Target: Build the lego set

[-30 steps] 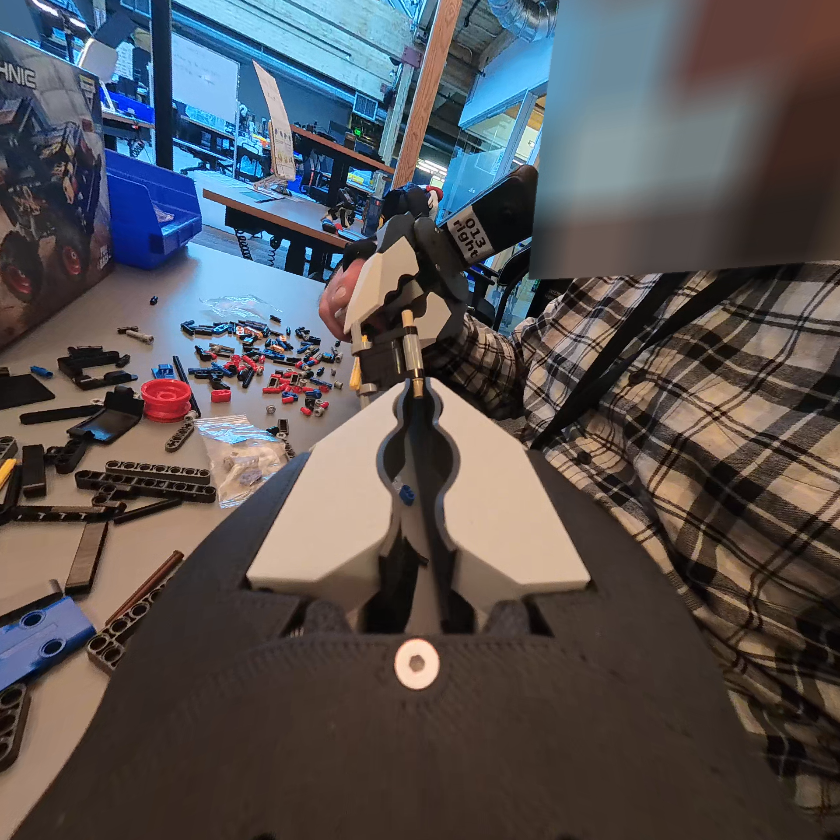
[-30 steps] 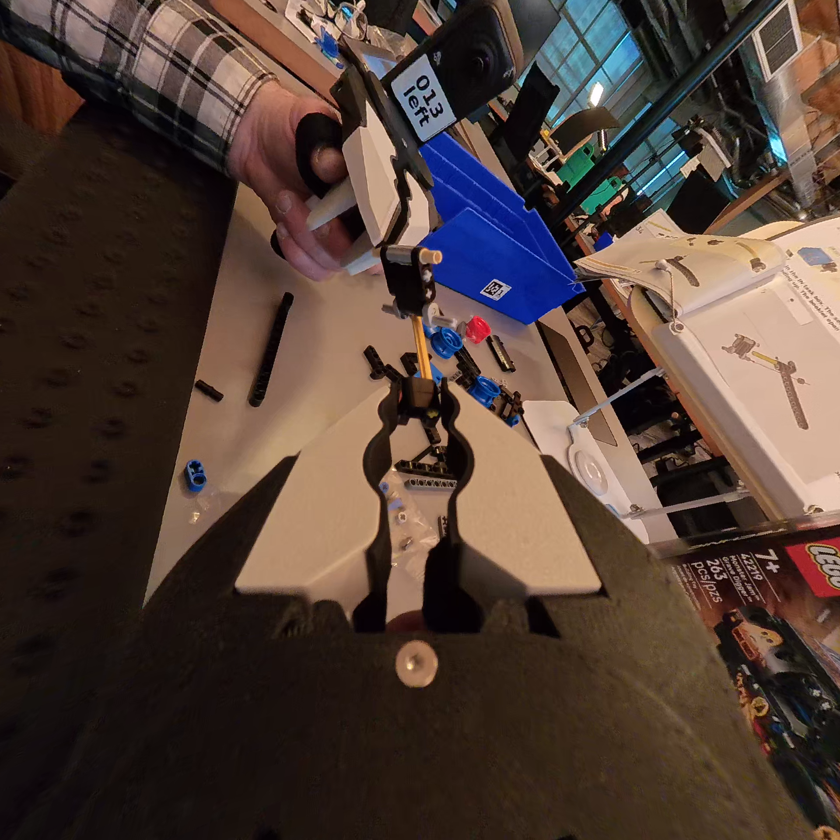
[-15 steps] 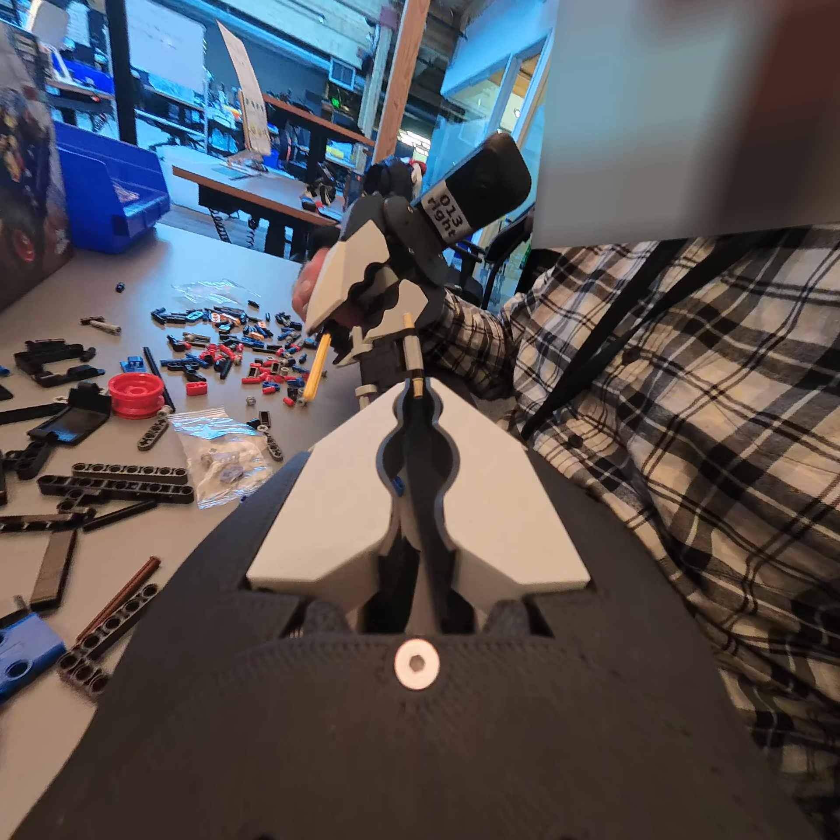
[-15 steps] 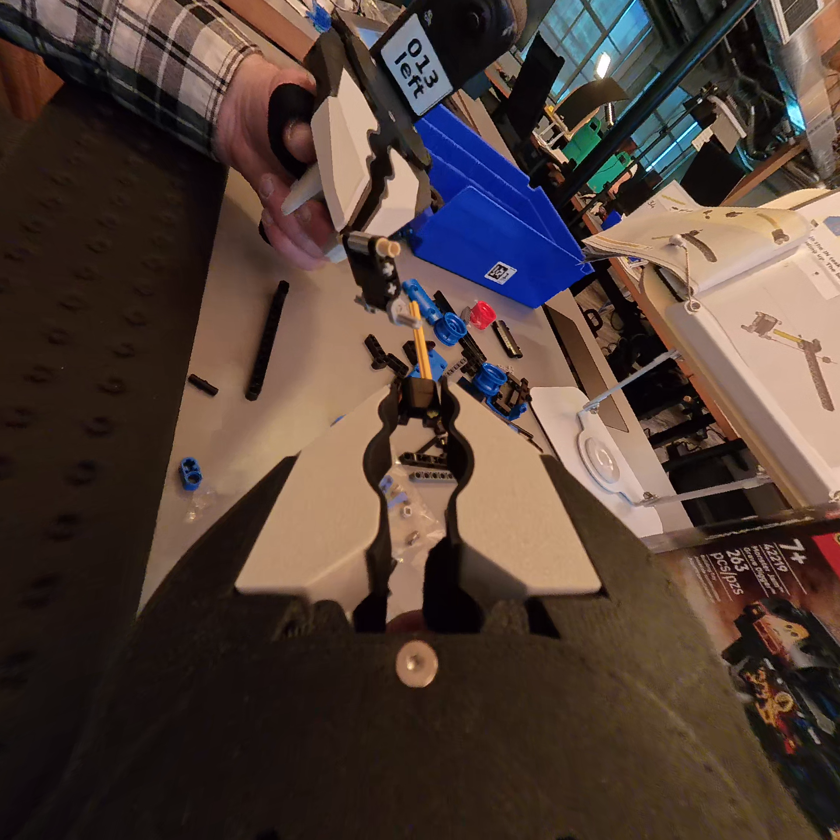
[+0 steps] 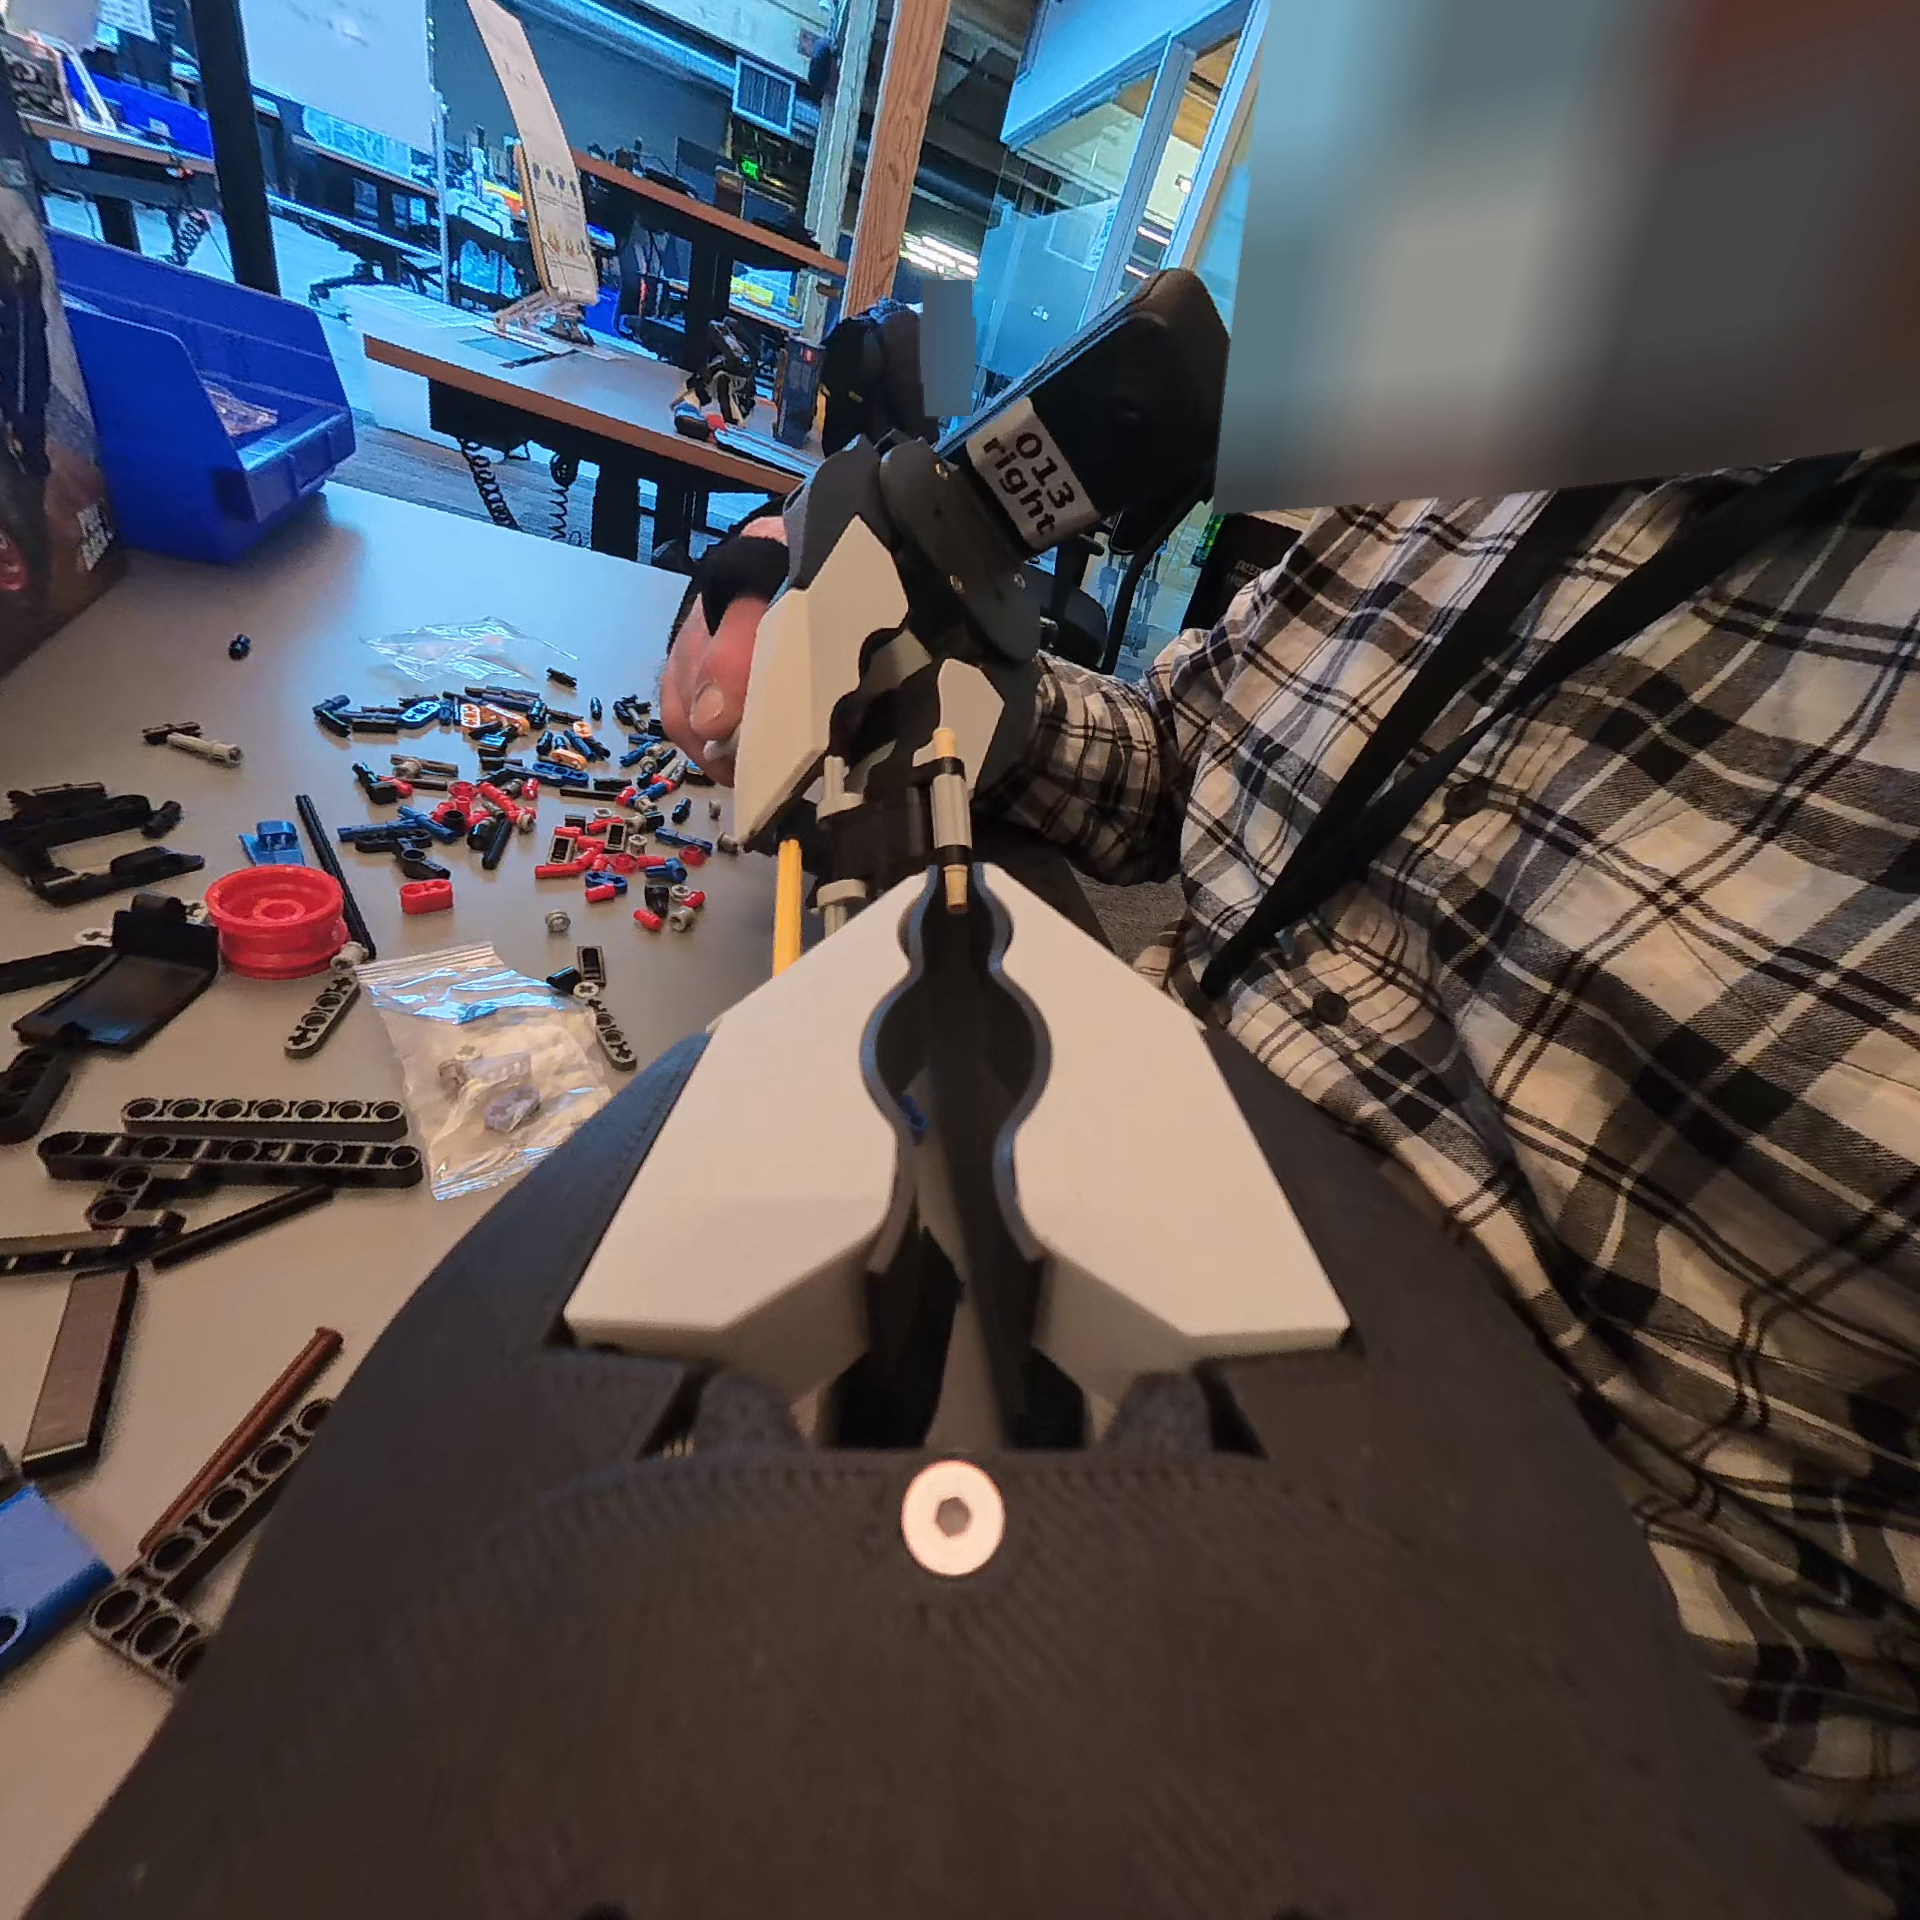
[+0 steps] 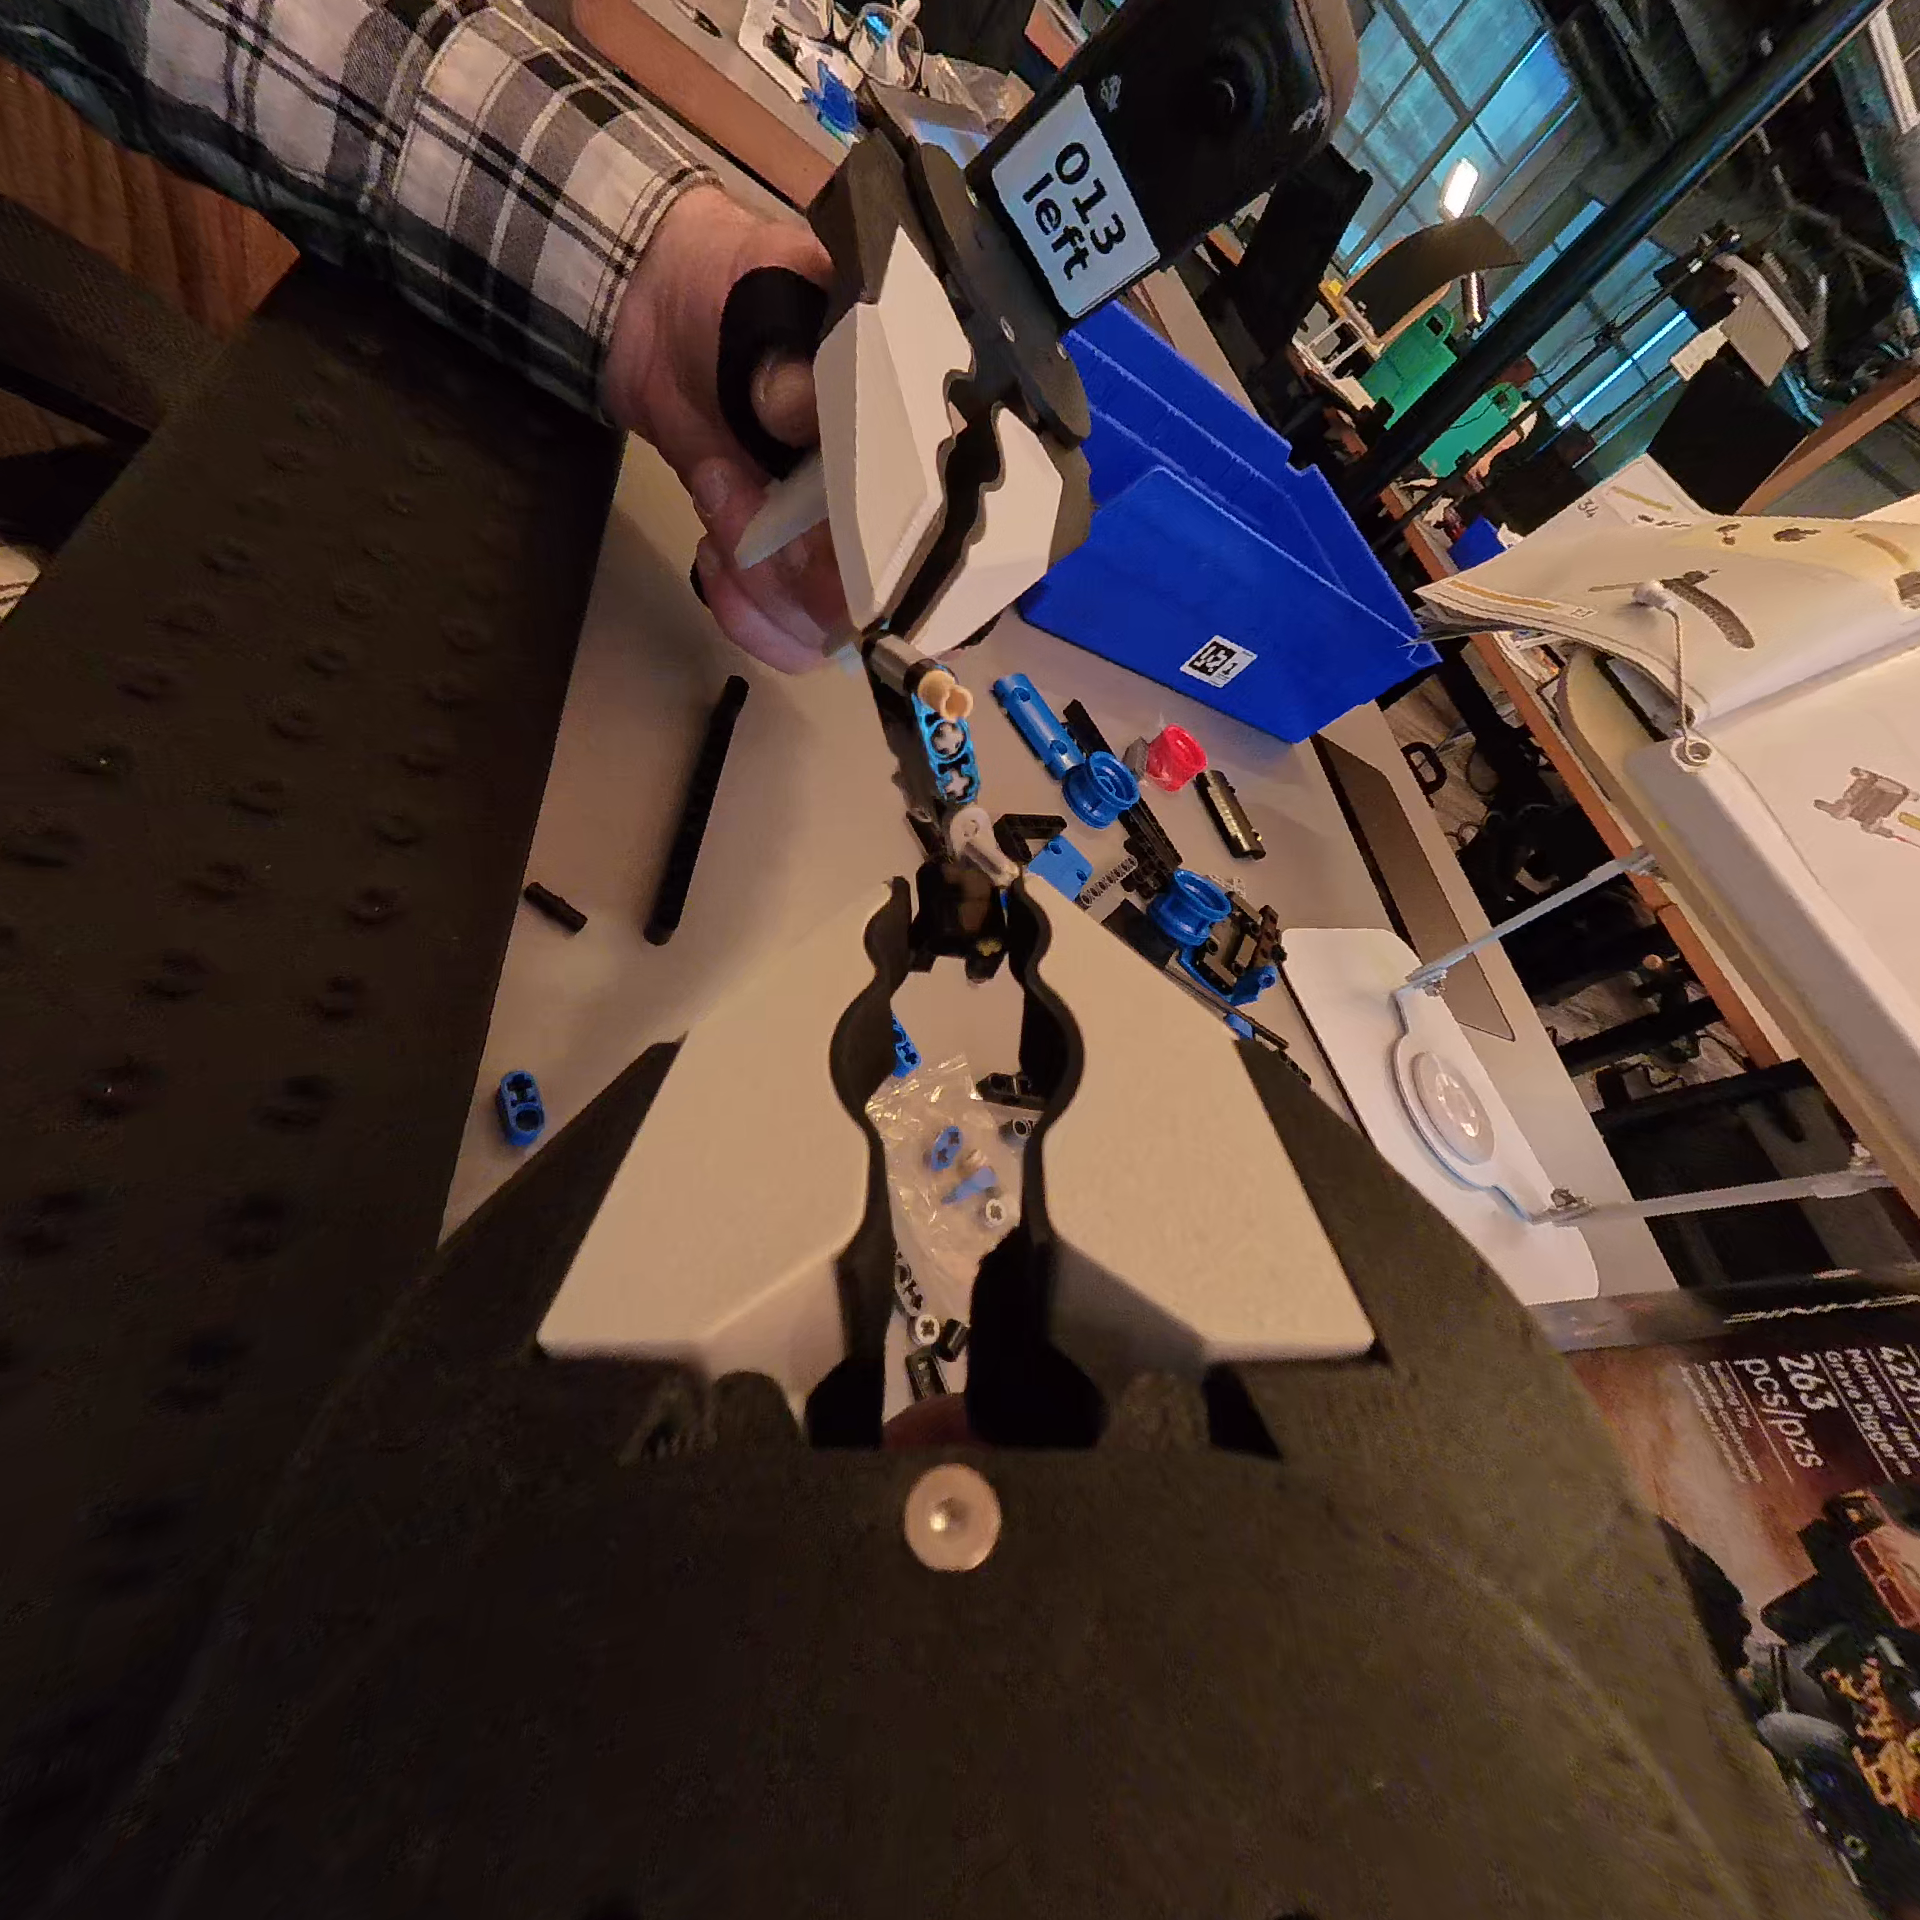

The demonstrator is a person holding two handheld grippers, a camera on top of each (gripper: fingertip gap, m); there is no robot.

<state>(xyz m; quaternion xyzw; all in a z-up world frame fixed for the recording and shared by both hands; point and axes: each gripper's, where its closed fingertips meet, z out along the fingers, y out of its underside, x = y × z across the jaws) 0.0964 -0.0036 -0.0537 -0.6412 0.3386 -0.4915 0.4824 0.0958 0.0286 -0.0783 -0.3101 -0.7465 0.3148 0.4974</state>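
Grey table (image 5: 436, 582): blue bin (image 5: 197, 416) far left, red wheel (image 5: 275, 920), loose parts (image 5: 520, 769), bag (image 5: 488, 1049). Workshop desks behind. Left gripper (image 5: 951, 899) clenched on assembly (image 5: 894, 821); right gripper (image 6: 961, 920) clamps its other end, above table.

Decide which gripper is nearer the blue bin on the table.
Left. The left gripper sits just in front of the blue bin; the right gripper is farther back, both shut on one lego assembly between them.
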